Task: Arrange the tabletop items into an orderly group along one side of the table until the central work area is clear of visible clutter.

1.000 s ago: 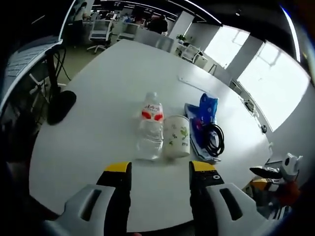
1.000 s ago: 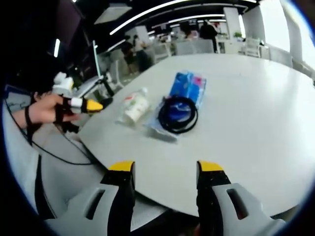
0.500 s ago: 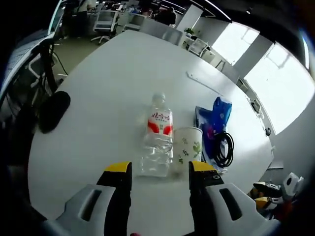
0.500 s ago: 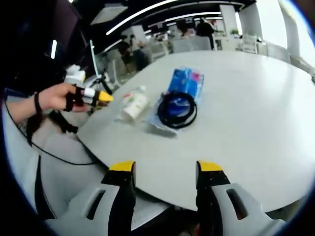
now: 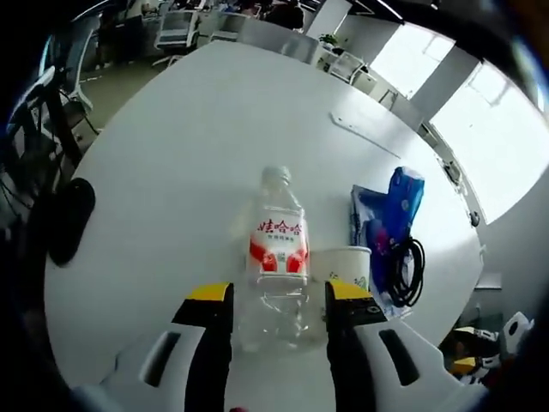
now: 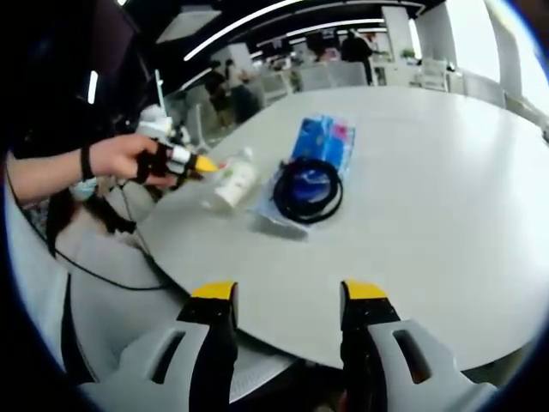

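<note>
Three items sit grouped near the white desk's (image 5: 171, 146) edge: a clear water bottle (image 5: 276, 249) lying with its base between the wide-open jaws of the left claw (image 5: 268, 300), a paper cup (image 5: 341, 268) touching it, and a black cable (image 6: 309, 190) coiled on blue packets (image 6: 324, 146). The right claw (image 6: 288, 293) hovers open, well apart.

Four items grouped near one edge of the white table (image 5: 171, 154).

A clear plastic water bottle (image 5: 276, 253) with a red-and-white label is laid flat, its cap end pointed toward the table's middle. A white paper cup (image 5: 341, 267) with a green leaf print is set touching its side. Just beyond, a coiled black cable (image 6: 309, 190) is rested on a blue packet (image 6: 324, 142) and a flat clear bag beneath it.
</note>
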`<state>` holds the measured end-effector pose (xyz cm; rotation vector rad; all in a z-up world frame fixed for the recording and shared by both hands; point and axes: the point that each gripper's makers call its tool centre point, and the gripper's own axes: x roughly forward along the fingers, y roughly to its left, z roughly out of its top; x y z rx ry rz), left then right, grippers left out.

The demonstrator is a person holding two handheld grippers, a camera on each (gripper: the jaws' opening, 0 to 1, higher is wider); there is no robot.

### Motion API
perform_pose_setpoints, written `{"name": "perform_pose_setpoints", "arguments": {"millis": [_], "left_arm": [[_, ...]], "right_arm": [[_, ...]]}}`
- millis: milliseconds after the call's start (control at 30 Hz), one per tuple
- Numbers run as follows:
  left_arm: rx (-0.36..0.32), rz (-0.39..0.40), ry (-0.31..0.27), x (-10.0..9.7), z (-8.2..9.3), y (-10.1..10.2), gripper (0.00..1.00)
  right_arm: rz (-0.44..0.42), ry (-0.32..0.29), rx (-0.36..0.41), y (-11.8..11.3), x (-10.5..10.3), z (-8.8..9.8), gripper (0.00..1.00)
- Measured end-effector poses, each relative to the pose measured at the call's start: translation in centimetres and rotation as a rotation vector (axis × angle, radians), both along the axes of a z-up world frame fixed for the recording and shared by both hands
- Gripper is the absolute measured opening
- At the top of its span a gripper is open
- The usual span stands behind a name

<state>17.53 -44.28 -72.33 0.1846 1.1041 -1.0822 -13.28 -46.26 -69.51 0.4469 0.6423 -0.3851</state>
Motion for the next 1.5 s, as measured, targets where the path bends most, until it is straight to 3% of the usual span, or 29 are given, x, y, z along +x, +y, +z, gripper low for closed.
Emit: {"name": "perform_pose_setpoints", "arguments": {"millis": [233, 500, 733, 1100, 1500], "left_arm": [[0.035, -0.019, -0.015, 0.2, -0.9, -0.2, 0.38], [0.038, -0.005, 0.01, 0.1, -1.4, -0.1, 0.36], [0.046, -0.016, -0.016, 0.4, -1.2, 0.2, 0.35], [0.053, 0.022, -0.021, 1.6, -1.3, 2.7, 0.35], [0.058, 0.035, -0.02, 1.1, -1.2, 5.3, 0.35]], "right_arm": [[-0.007, 0.001, 0.008, -0.1, 0.0, -0.1, 0.46], [-0.006, 0.004, 0.011, -0.1, 0.1, -0.3, 0.45], [-0.002, 0.006, 0.01, -0.2, 0.2, -0.3, 0.45], [0.004, 0.001, 0.008, 0.0, 0.4, -0.2, 0.44], [0.035, 0.0, 0.008, 0.6, 1.3, -0.2, 0.44]]}}
